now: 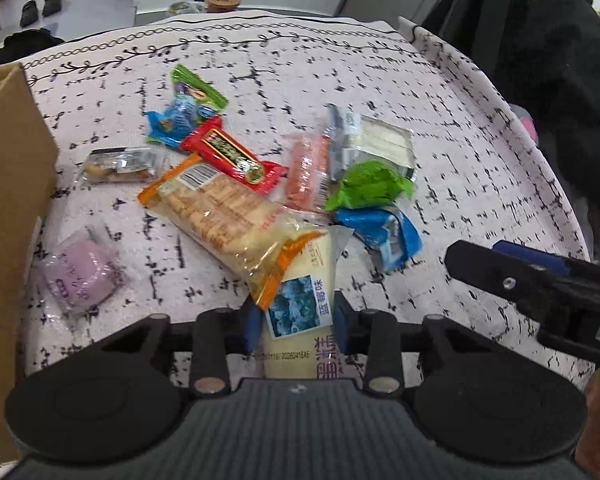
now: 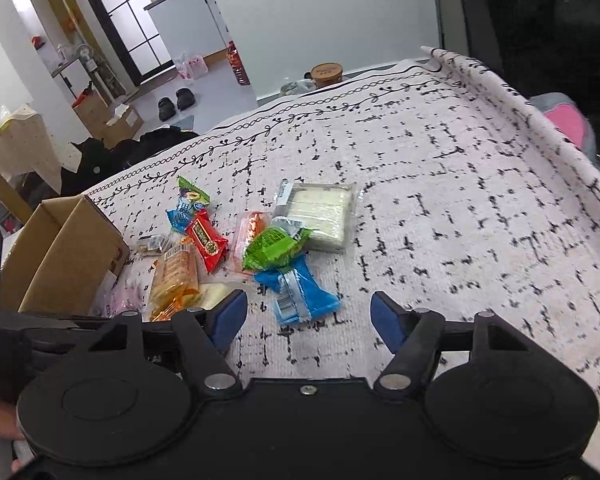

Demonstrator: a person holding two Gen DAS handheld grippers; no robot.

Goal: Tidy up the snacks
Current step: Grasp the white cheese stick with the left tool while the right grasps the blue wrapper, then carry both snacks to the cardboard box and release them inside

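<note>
Only the left wrist view shows left tongs [image 1: 296,320] pinching the cream packet [image 1: 300,320]; right tongs [image 2: 309,314] spread.

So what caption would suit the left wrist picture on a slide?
Left gripper shut on a pale yellow snack packet, beside scattered wrapped snacks and a brown cardboard box.

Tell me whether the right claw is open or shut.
Open: the right claw has its blue pads spread wide, with bare tablecloth between them and nothing gripped.

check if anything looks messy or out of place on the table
The snacks lie in a loose overlapping heap: the orange cracker pack rests across the pale cake packet held in the left tongs. The cardboard box stands beside them.
</note>
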